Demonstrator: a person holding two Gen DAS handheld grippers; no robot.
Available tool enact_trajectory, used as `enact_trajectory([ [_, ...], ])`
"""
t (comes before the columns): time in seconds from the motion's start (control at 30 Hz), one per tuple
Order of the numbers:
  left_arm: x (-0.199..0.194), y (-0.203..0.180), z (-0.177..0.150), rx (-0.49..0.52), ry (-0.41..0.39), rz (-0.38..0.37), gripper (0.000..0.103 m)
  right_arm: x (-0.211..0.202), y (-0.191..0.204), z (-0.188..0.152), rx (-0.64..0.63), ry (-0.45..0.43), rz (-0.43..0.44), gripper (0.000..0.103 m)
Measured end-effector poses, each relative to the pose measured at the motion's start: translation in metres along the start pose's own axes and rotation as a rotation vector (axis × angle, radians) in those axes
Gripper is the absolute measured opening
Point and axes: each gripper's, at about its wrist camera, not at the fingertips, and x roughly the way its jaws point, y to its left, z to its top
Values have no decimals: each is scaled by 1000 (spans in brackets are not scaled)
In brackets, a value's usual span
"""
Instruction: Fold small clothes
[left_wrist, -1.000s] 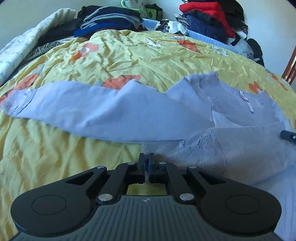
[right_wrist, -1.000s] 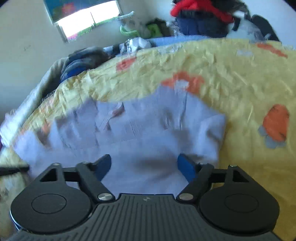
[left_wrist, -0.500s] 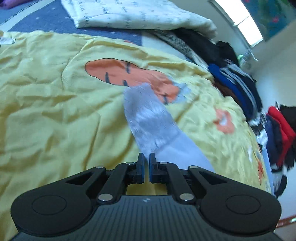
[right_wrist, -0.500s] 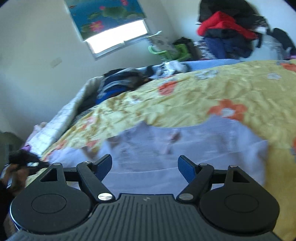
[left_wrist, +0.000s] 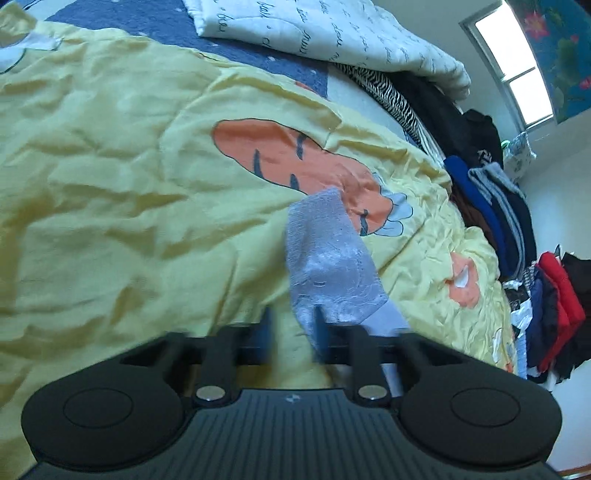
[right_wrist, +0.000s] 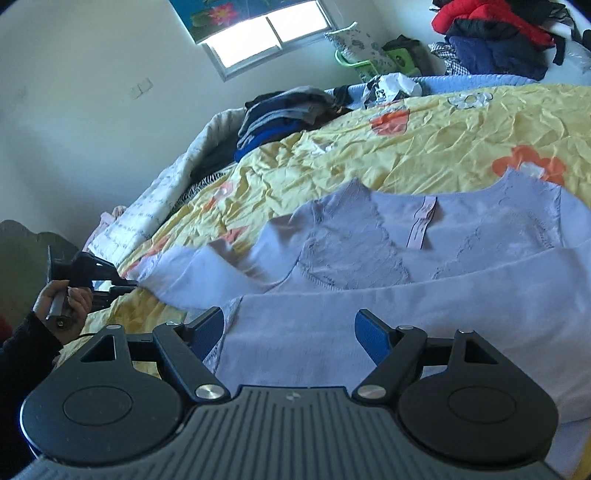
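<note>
Yellow bedspread (right_wrist: 461, 136) carries the lilac top (right_wrist: 388, 306), spread flat, one sleeve (left_wrist: 328, 258) laid out far left; left gripper (left_wrist: 291, 332) jaws just opened, sleeve probably released though blur hides contact; right gripper (right_wrist: 290, 332) wide, empty; next, regrip the cuff squarely, fold inward.

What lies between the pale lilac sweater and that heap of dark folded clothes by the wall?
In the right wrist view, only wrinkled yellow bedspread separates the lilac sweater from the dark folded clothes.
</note>
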Motion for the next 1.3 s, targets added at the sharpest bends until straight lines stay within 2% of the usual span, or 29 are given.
enact_trajectory([
  [0.03, -1, 3, 1, -11, -4, -12, 65, 1, -1, 0, 3, 2, 2, 81],
  [0.17, 0, 2, 5, -21, -30, -4, 66, 4, -4, -1, 16, 8, 5, 81],
  [0.37, 18, -9, 12, -19, -11, -4, 64, 7, -3, -5, 16, 25, 13, 81],
  [0.4, 21, -12, 12, -16, -16, 2, 61, 6, -2, -6, 17, 24, 15, 81],
  [0.43, 24, -15, 13, 2, -22, 16, 39, 6, -2, -6, 18, 23, 18, 81],
  [0.47, 28, -19, 14, 26, -15, 45, 28, 6, -2, -6, 22, 20, 18, 81],
  [0.5, 32, -20, 14, 27, -13, 88, 10, 6, -2, -6, 26, 15, 20, 81],
  [0.57, 33, -22, 13, 34, -16, 121, 4, 5, -3, -5, 35, 5, 27, 81],
  [0.67, 28, -27, 8, 72, -66, 149, 1, 5, -6, -6, 52, -2, 35, 81],
  [0.77, 13, -47, -3, 185, -155, 183, 0, 4, -9, -5, 72, -9, 51, 81],
  [0.83, -5, -70, -18, 281, -205, 152, 0, 1, -14, -3, 103, -29, 69, 81],
  [0.9, -30, -103, -47, 399, -242, 71, 0, -5, -26, -1, 170, -50, 95, 81],
  [0.97, -54, -137, -91, 516, -249, -40, 0, -9, -42, 1, 258, -64, 120, 81],
  [1.07, -79, -180, -185, 723, -173, -258, 0, -16, -72, 2, 406, -71, 142, 81],
  [1.13, -79, -195, -257, 866, -72, -371, 0, -22, -93, -1, 496, -71, 152, 84],
  [1.2, -60, -198, -322, 997, 72, -391, 1, -25, -115, -7, 596, -51, 171, 84],
  [1.27, -37, -194, -371, 1101, 200, -346, 1, -26, -132, -14, 670, -44, 217, 83],
  [1.3, -32, -191, -385, 1139, 216, -313, 1, -27, -136, -14, 688, -43, 239, 83],
])
